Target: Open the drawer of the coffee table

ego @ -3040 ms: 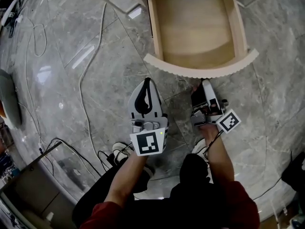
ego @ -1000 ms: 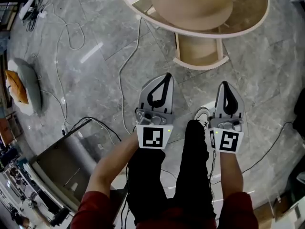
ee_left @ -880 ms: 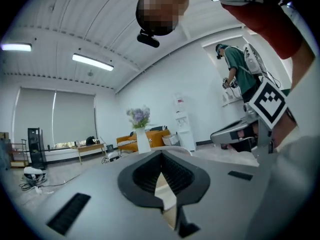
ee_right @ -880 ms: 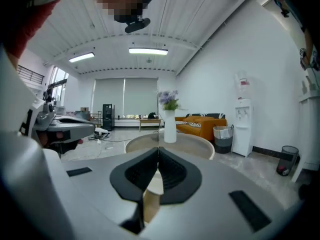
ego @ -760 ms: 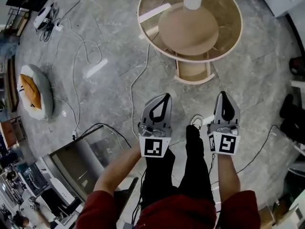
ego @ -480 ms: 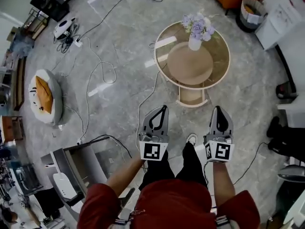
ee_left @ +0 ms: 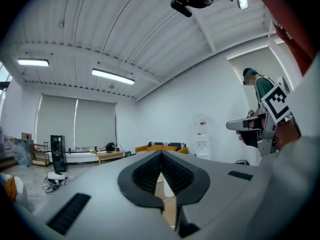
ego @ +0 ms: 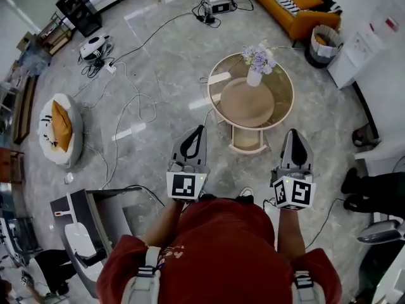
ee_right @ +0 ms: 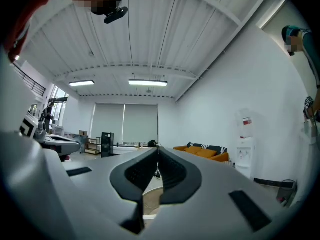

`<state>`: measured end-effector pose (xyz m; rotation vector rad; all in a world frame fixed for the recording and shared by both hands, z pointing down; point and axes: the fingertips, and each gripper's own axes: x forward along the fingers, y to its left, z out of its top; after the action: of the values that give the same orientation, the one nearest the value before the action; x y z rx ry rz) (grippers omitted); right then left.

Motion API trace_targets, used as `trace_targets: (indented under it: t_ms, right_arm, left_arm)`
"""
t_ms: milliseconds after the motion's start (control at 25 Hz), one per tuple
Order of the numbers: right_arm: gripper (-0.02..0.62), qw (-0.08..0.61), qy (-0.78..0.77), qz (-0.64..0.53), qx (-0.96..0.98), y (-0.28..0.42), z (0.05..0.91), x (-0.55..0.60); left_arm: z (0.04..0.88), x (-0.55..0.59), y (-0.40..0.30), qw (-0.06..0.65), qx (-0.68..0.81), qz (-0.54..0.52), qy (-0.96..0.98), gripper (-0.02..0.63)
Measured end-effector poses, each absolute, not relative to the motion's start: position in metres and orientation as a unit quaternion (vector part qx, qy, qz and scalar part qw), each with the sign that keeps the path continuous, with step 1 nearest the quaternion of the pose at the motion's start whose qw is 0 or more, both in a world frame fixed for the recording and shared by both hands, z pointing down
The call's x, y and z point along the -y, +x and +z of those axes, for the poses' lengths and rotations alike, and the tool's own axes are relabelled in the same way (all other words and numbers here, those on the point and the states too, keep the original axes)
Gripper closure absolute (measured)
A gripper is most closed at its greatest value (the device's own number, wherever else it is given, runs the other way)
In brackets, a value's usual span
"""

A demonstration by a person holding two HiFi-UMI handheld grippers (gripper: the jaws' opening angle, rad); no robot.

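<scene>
**A:** Where's your left one?

**B:** My left gripper (ego: 197,129) hangs in the air above the grey marble floor (ego: 158,75). Its fingers are pressed together tip to tip, with nothing between them.

**A:** And the drawer?

**B:** The drawer (ego: 247,148) is pulled out of the round coffee table (ego: 278,109), on the side nearest my feet. In the head view it shows between my two grippers, touching neither. A vase of flowers (ego: 255,65) stands on the tabletop.

**A:** And the right one?

**B:** My right gripper (ego: 293,133) is held up beside the left. Its fingers are closed on each other too, and it's empty.
</scene>
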<state>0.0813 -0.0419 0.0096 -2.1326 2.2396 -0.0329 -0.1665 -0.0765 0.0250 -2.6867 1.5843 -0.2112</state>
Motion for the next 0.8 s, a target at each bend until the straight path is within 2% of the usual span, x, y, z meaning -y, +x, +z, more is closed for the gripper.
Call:
trace_targets:
  t_ms: [200, 800]
  right_arm:
    - [0.572, 0.015, -0.685, 0.036, -0.727, 0.077, -0.018, 0.038]
    - [0.574, 0.007, -0.692, 0.016, -0.722, 0.089, -0.010, 0.029]
  left_arm:
    - [-0.011, 0.087, -0.177, 0.019, -0.512, -0.041, -0.858, 0.592]
    - [-0.009, 0.073, -0.169, 0.033, -0.512, -0.053, -0.857, 0.592]
